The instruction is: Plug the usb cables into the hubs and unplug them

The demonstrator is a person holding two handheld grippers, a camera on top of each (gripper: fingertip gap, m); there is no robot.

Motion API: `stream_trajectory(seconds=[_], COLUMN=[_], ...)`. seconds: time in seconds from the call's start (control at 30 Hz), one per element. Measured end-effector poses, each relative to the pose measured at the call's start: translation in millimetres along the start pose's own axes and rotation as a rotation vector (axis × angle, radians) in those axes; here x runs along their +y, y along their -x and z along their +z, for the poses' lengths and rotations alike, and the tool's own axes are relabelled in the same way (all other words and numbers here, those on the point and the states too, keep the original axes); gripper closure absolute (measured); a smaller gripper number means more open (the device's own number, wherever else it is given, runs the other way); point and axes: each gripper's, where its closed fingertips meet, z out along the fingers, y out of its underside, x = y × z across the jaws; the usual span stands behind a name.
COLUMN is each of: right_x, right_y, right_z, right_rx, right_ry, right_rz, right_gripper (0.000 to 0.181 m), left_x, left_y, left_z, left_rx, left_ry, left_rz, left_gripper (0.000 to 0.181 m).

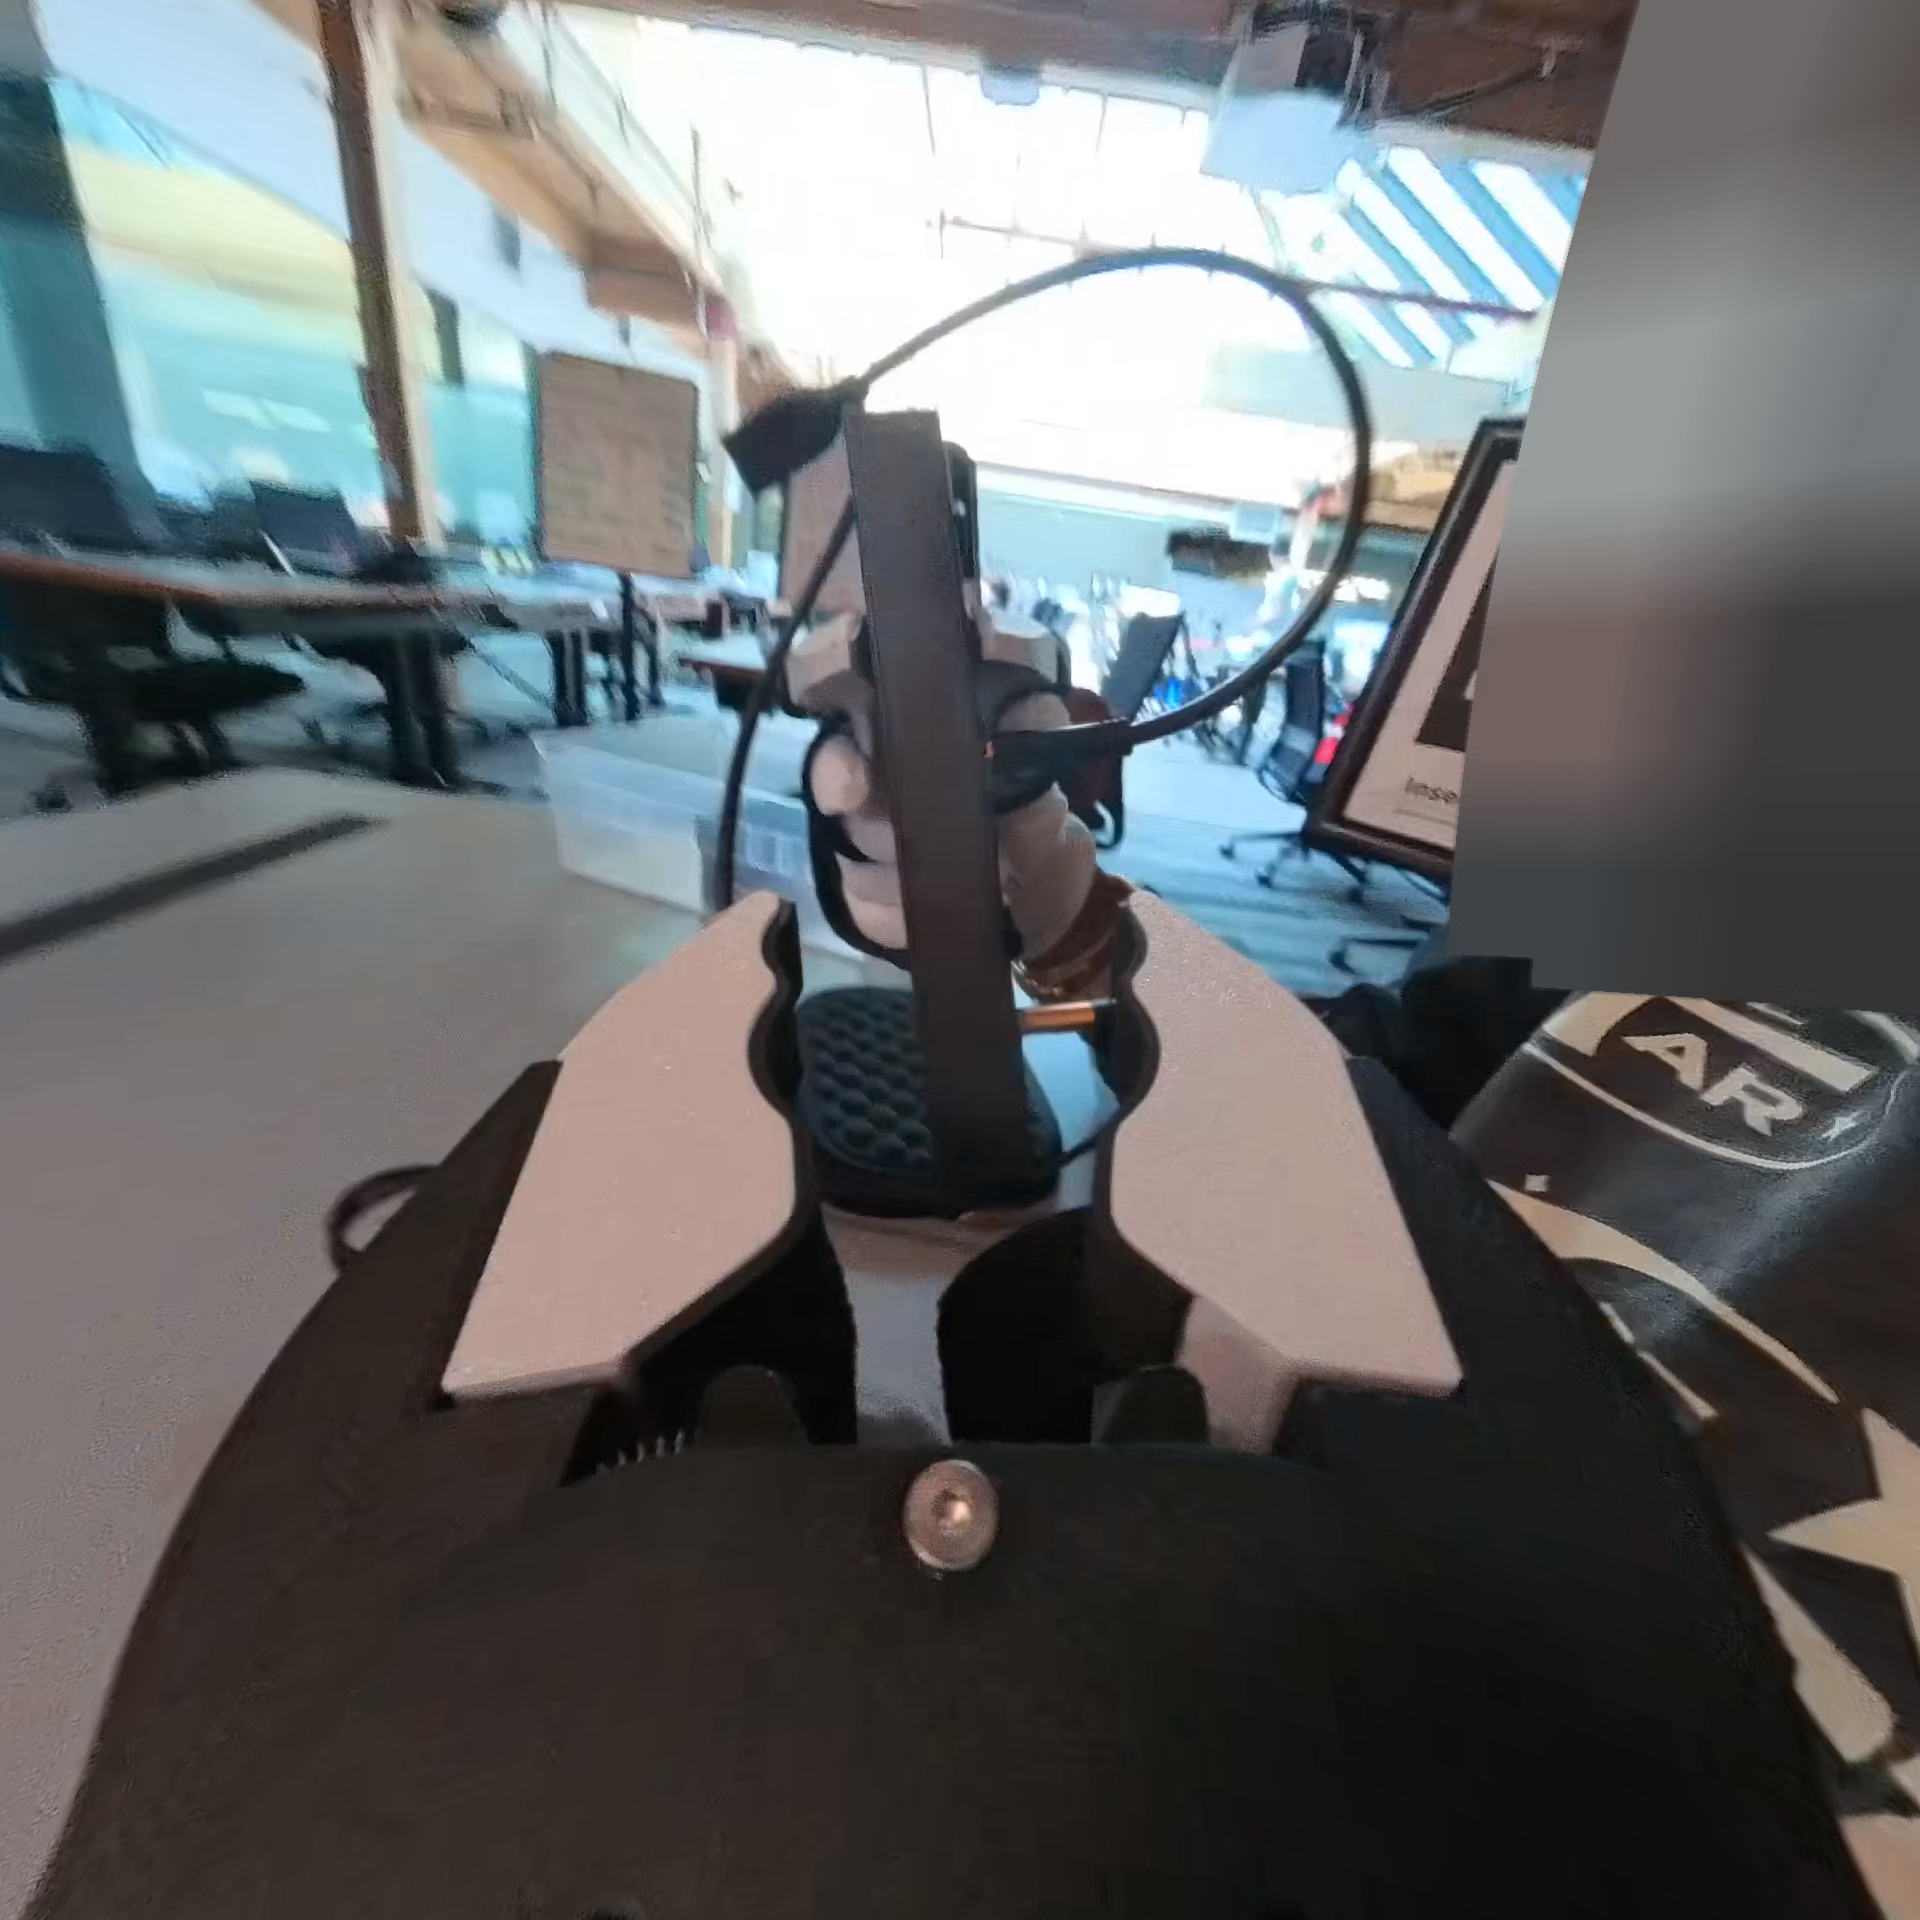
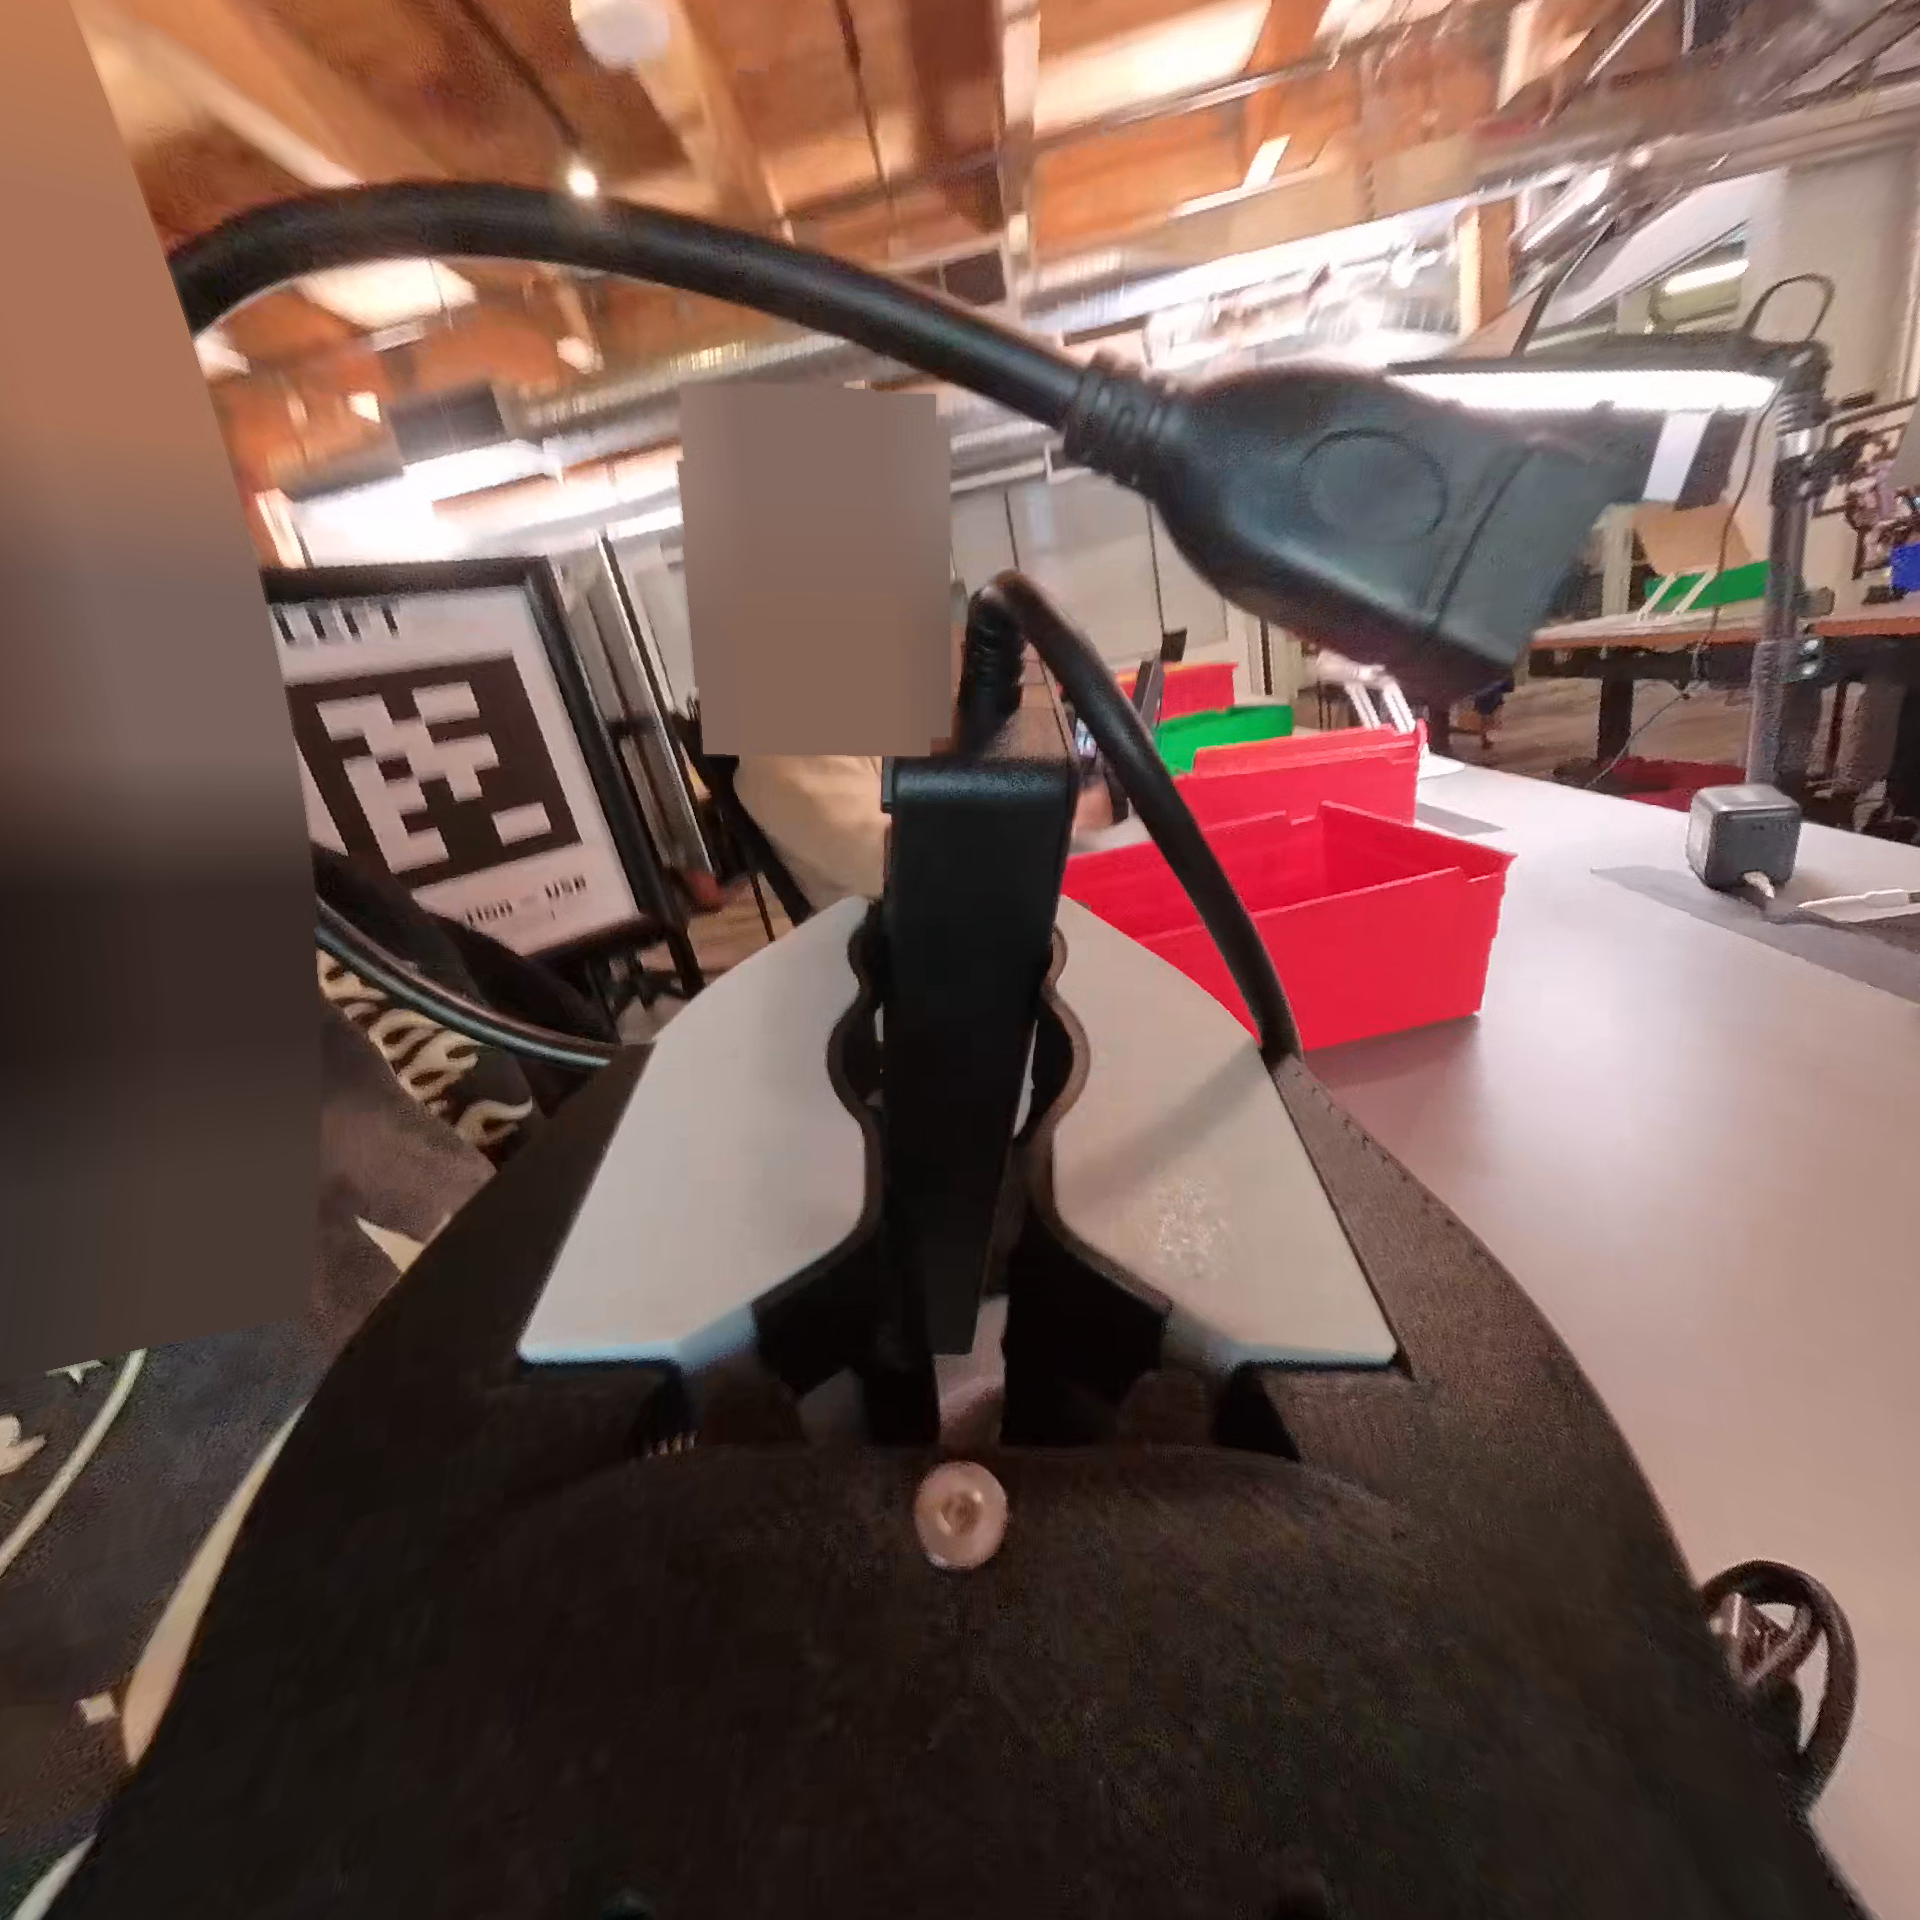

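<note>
Hub (image 1: 925, 727) first: a long, flat black bar standing nearly upright between the fingers of my left gripper (image 1: 951, 997), its lower end down in the gap and its top tilted slightly left. My left gripper's jaws look parted wider than the bar; I cannot tell whether the pads actually press it. A thin black cable (image 1: 1340, 416) loops from the hub's top, swings out to the right and comes back to a plug (image 1: 1049, 748) at the bar's right edge. Behind the bar I see a hand (image 1: 1039, 821) with a bracelet, partly hidden. A grey table (image 1: 260, 987) lies to the left.

My right gripper (image 2: 956, 997) is clamped on a second hub (image 2: 966, 987), also a black bar held upright, both jaws tight against its sides. Its thin lead (image 2: 1174, 831) curls off the top and drops to the right. A thick black cable (image 2: 644, 239) arches overhead and ends in a wide socket (image 2: 1392, 509) at upper right, hanging free. Red bins (image 2: 1351, 925) sit on the table beyond, and a framed marker board (image 2: 447, 769) stands at left.
</note>
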Motion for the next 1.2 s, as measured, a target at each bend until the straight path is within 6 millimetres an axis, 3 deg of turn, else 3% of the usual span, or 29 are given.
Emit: stream_trajectory(seconds=[0.17, 0.2, 0.3, 0.4, 0.5, 0.57, 0.63, 0.8, 0.9, 1.13, 1.2], right_x=[22.9, 24.8, 25.3, 20.3, 11.8, 12.6, 20.1, 50.6, 57.1, 58.8, 73.4], right_y=[6.0, 8.8, 4.6, -11.9, -28.5, -31.7, -31.5, -33.7, -35.5, -37.1, -37.7], right_z=[16.4, 18.0, 21.7, 22.3, 12.0, 9.6, 15.0, 35.8, 41.1, 48.0, 46.0], right_rx=[-0.031, -0.048, 0.002, 0.168, 0.364, 0.434, 0.461, 0.490, 0.534, 0.609, 0.594], right_ry=[0.112, 0.121, 0.128, 0.132, 0.142, 0.183, 0.235, 0.374, 0.418, 0.436, 0.526], right_rz=[-0.017, -0.015, -0.041, -0.077, -0.149, -0.166, -0.190, -0.263, -0.340, -0.414, -0.387], right_gripper=[0.154, 0.154, 0.155, 0.146, 0.147, 0.149, 0.151, 0.154, 0.164, 0.164, 0.164], left_x=[31.4, 36.2, 41.2, 33.6, 14.8, 1.3, -2.7, 2.0, 4.7, 2.5, -10.2], left_y=[-11.0, -7.1, 4.9, 30.1, 65.4, 73.8, 72.3, 66.4, 67.1, 71.0, 83.8], left_z=[40.7, 44.2, 44.5, 34.0, 3.1, -15.9, -21.7, -17.2, -16.9, -26.2, -51.2], left_rx=[0.039, 0.015, -0.053, -0.266, -0.644, -0.811, -0.858, -0.870, -0.851, -0.879, -1.014], left_ry=[0.226, 0.260, 0.292, 0.260, 0.252, 0.234, 0.220, 0.224, 0.209, 0.160, 0.103], left_rz=[0.045, 0.071, 0.138, 0.277, 0.524, 0.686, 0.807, 0.903, 0.877, 0.794, 0.722], left_gripper=[0.136, 0.149, 0.154, 0.157, 0.157, 0.157, 0.157, 0.156, 0.156, 0.156, 0.156])
